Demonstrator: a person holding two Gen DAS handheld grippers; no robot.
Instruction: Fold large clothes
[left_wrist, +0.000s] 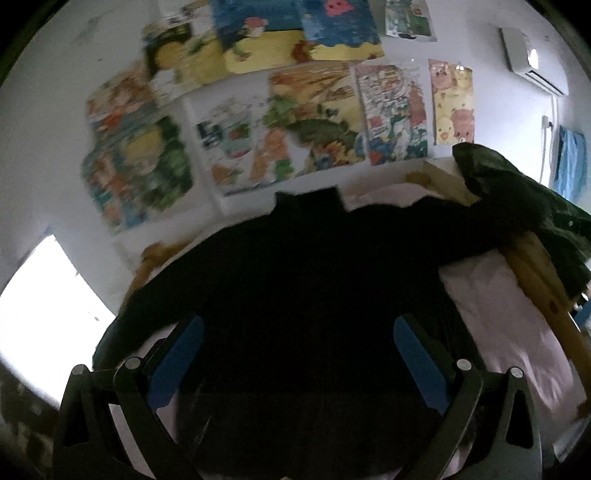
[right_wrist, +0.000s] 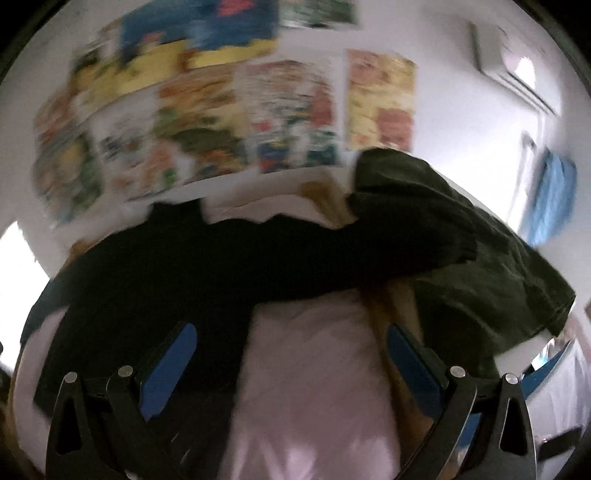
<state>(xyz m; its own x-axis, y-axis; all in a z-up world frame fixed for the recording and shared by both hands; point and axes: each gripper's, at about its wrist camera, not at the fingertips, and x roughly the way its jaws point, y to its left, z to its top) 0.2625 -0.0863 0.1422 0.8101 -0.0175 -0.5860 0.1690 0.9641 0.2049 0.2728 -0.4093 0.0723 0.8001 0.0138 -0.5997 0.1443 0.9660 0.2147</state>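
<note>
Left wrist: left gripper (left_wrist: 298, 363) with jaws spread wide, empty, above a black sweater (left_wrist: 295, 288) lying flat on a pink bed (left_wrist: 517, 332), collar toward the postered wall (left_wrist: 258, 122).

Right wrist: right gripper (right_wrist: 291, 365) likewise released, over bare bed (right_wrist: 314, 369); sweater (right_wrist: 166, 280) behind the left finger, sleeve stretching right onto a green garment (right_wrist: 480, 266).
</note>
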